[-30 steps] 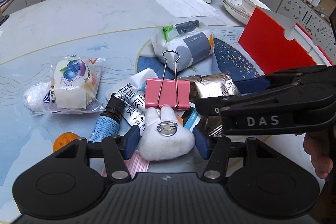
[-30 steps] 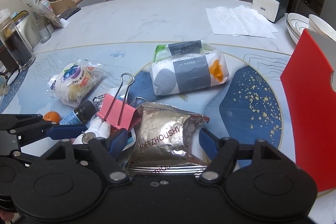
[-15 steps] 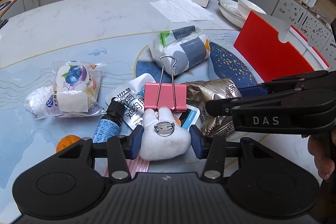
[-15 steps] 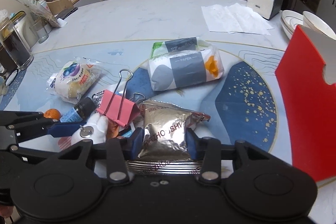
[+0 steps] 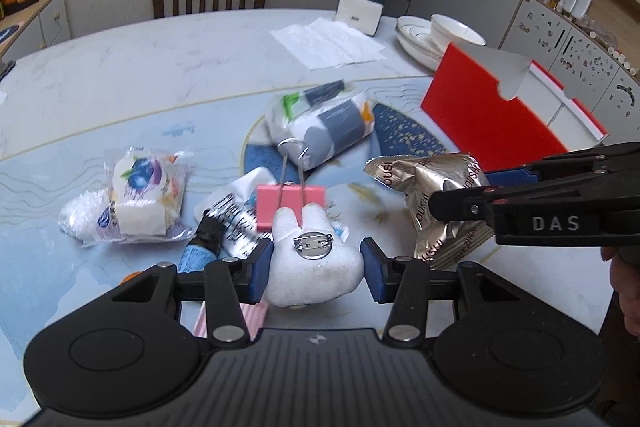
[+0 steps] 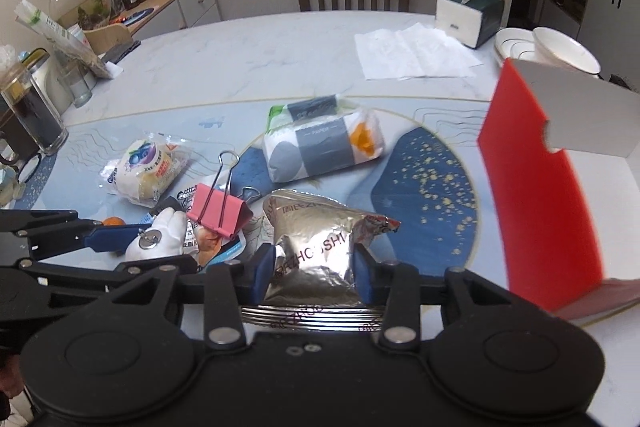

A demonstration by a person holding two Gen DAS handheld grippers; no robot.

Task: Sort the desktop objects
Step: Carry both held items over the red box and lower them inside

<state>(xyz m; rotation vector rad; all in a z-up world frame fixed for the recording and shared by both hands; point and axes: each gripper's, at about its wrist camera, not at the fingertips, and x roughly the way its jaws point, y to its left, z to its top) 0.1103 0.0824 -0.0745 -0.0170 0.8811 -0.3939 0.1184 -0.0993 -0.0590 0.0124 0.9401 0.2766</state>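
Left gripper (image 5: 316, 265): both blue pads pressed against the flanks of a white plush rabbit brooch (image 5: 314, 261), pin-back facing up; the brooch is clamped, and whether it rests on the table (image 5: 160, 67) or is clear of it cannot be told. Right gripper (image 6: 315, 269): pads closed on the lower part of a silver foil snack packet (image 6: 320, 251), crumpled between them; in the left view the packet appears raised off the surface. Just beyond the brooch lies a pink binder clip (image 5: 290, 203), wire handles pointing away, on a white printed sachet (image 5: 236, 209). Beside these, a dark-capped blue bottle (image 5: 202, 245) and, further left, a blueberry-printed bun wrapper (image 5: 140, 199). Toward the table's centre, a pack of paper tissues (image 5: 324, 119). At the right edge stands an open red box (image 5: 492, 115). Near the far edge: loose white napkins (image 5: 328, 43), a tissue box (image 5: 360, 11) and stacked white bowls (image 5: 440, 35).
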